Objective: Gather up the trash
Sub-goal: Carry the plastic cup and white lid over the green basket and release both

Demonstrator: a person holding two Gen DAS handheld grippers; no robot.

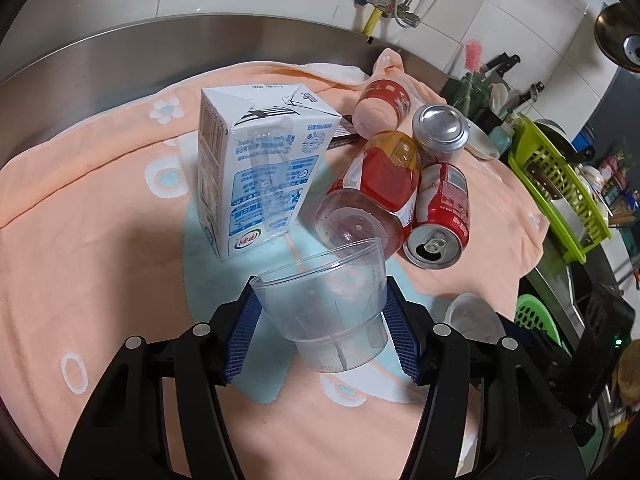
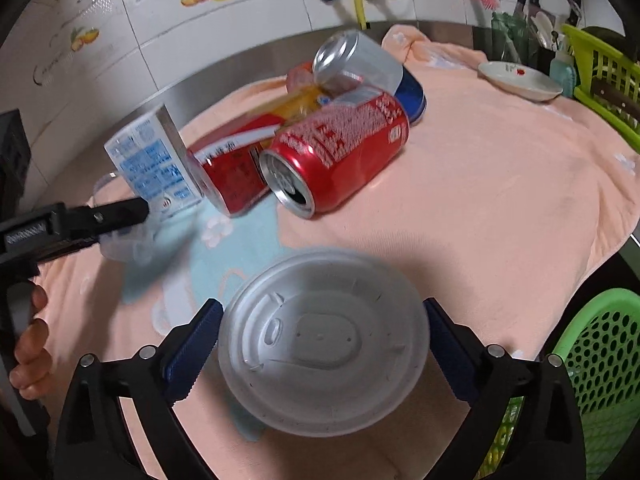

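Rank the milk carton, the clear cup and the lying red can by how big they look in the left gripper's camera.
1. milk carton
2. clear cup, close to the camera, so flattered
3. red can

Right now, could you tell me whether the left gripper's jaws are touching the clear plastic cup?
Touching. The left wrist view shows the left gripper with both blue pads pressed against opposite sides of the clear plastic cup, no gap visible.
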